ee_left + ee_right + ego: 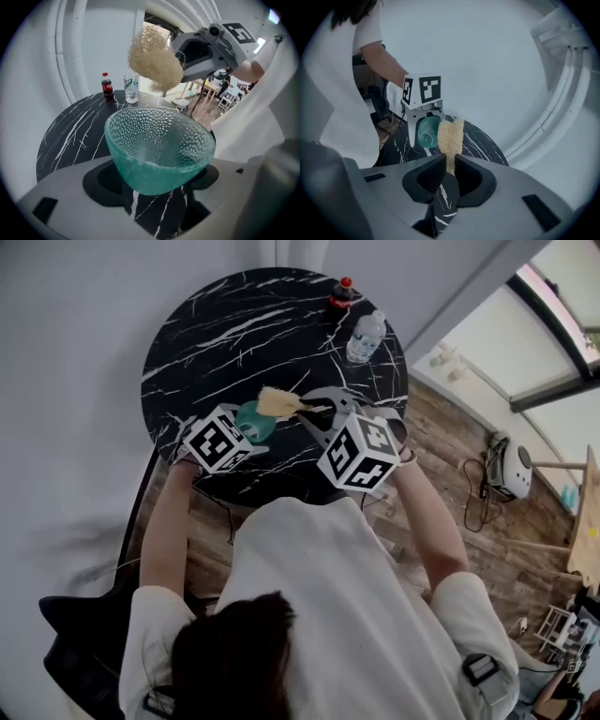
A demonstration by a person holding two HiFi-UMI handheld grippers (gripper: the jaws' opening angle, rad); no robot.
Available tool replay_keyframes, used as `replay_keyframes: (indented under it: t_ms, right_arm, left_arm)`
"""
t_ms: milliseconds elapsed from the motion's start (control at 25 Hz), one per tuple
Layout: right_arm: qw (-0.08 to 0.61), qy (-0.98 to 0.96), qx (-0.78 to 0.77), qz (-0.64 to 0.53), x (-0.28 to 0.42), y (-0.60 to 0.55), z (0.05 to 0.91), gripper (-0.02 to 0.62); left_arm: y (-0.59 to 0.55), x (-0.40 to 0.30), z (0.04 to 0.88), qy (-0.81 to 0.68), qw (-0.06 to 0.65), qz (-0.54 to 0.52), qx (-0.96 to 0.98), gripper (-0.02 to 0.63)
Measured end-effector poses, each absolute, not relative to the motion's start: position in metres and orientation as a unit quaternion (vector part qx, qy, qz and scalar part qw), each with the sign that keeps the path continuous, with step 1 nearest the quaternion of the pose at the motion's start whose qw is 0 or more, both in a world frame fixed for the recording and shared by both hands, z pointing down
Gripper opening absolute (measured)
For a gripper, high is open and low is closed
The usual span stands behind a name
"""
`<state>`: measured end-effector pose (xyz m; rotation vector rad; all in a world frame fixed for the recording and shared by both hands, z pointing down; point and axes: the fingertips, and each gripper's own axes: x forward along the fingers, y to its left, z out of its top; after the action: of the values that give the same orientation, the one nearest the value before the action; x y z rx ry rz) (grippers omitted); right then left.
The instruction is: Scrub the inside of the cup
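Left gripper view: the left gripper (pixel 157 187) has its jaws clamped on the base of the cup (pixel 159 145), a teal dimpled glass whose mouth opens up and away from the jaws. Above and beyond the cup's rim hangs the loofah (pixel 154 58), clear of the glass, carried by the right gripper (pixel 187 63) at upper right. Beneath the jaws lies the table (pixel 70 136), black with white veins. Far ahead of the jaws, near its far edge, a cola bottle (pixel 107 85) and a water bottle (pixel 131 86) stand side by side. Right gripper view: the jaws are pinched on the loofah's lower end, and its body rises straight ahead of them. The cup shows just beyond it to the left, under the left gripper's marker cube. Head view: both grippers face each other over the table's near edge, with the loofah between them.
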<state>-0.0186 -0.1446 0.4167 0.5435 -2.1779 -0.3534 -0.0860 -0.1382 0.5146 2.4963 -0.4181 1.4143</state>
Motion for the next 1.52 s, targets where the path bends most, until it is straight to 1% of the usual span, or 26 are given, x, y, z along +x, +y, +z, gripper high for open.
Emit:
replay_keyframes:
  t_ms: [200,440,560,640,760,920,1200,1520]
  right_arm:
    - [0.460,-0.851,0.193,-0.166,-0.025,-0.136,0.427,0.069]
    - [0.511,-0.825,0.150,-0.189,-0.034,-0.125,0.445,0.069]
    - [0.534,-0.813,0.134,-0.192,-0.036,-0.121,0.455,0.069]
    - [0.544,-0.806,0.131,-0.193,-0.038,-0.122,0.459,0.069]
    - [0.549,-0.799,0.145,-0.197,-0.041,-0.129,0.456,0.069]
    - [0.545,-0.801,0.166,-0.184,-0.043,-0.135,0.454,0.069]
    - [0.531,-0.812,0.185,-0.156,-0.047,-0.142,0.457,0.069]
    - [0.508,-0.829,0.215,-0.093,-0.047,-0.149,0.467,0.069]
  left_arm:
    - [-0.143,-0.092,0.516,-0.115,0.036,0.548,0.828,0.368]
    - [-0.143,-0.094,0.520,-0.073,-0.026,0.603,0.794,0.368]
    - [-0.145,-0.088,0.518,-0.067,-0.043,0.609,0.789,0.368]
    - [-0.149,-0.082,0.515,-0.069,-0.067,0.610,0.787,0.368]
    - [-0.153,-0.077,0.515,-0.075,-0.100,0.617,0.777,0.368]
    - [-0.148,-0.074,0.519,-0.067,-0.099,0.625,0.771,0.368]
    - [-0.152,-0.076,0.521,-0.070,-0.120,0.642,0.754,0.368]
    - [-0.161,-0.074,0.506,-0.097,-0.205,0.627,0.745,0.360]
